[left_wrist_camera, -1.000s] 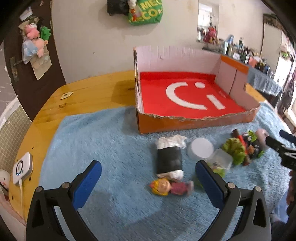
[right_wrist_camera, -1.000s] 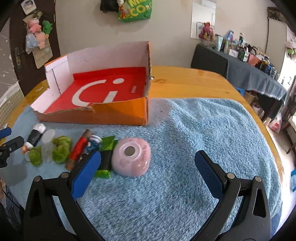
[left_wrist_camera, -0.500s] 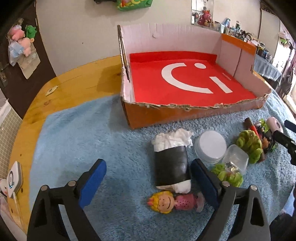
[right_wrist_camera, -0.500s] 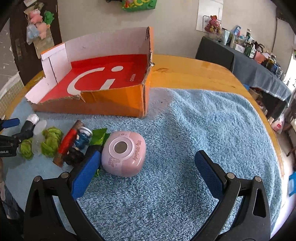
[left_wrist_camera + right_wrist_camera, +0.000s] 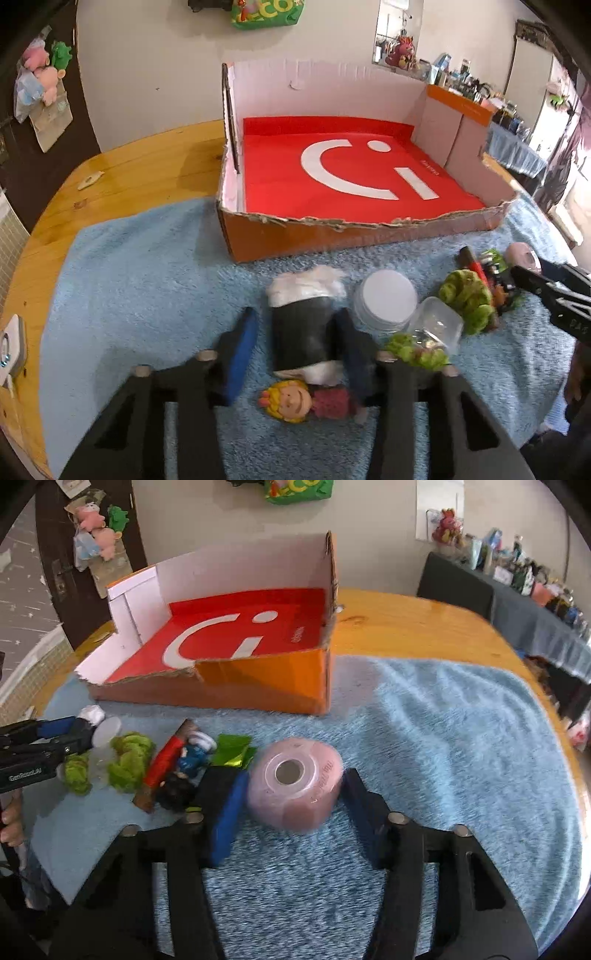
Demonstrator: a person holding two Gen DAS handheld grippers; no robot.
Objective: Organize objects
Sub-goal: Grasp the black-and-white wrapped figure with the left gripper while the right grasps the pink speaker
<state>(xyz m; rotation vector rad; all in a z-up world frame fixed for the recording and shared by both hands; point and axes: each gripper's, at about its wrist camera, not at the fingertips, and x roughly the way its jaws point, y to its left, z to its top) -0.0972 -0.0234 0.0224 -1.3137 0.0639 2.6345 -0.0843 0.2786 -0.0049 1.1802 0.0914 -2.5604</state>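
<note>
Blue towel point(image 5: 129, 277) spread over a wooden counter point(image 5: 129, 166), with an orange cardboard box point(image 5: 332, 236) at its far side, red inside, open on top, nothing in it.

Just short of the box's front wall, lying flat on the towel: a black roll point(image 5: 301, 332) with white ends. Long axis straight away from the left camera, crumpled white end toward the box, other end toward a small yellow-haired doll point(image 5: 291, 400) lying crosswise and touching it. Left tongs point(image 5: 296, 314) just closed to a narrow gap around the roll's black middle, one blue pad along each long side, gripping across the short axis. Right pad plainly against it; the other blurred, a thin strip of towel perhaps between. Just right of the roll, a white round lid point(image 5: 386, 301) and a clear tub point(image 5: 439, 326) on its side among green tufts point(image 5: 465, 295).

Further right along the towel, a pink round case point(image 5: 295, 775), flat and squat, broad face with its grey centre disc turned up and tilted toward the right camera, lettering along the side wall. Right tongs point(image 5: 294, 777) just drawn in, half wide, pads pressed on opposite sides of the case. Immediately left of the case, a green foil wrapper point(image 5: 232, 753), a small blue figure point(image 5: 194, 757) and a red stick point(image 5: 166, 757) in a loose heap.
</note>
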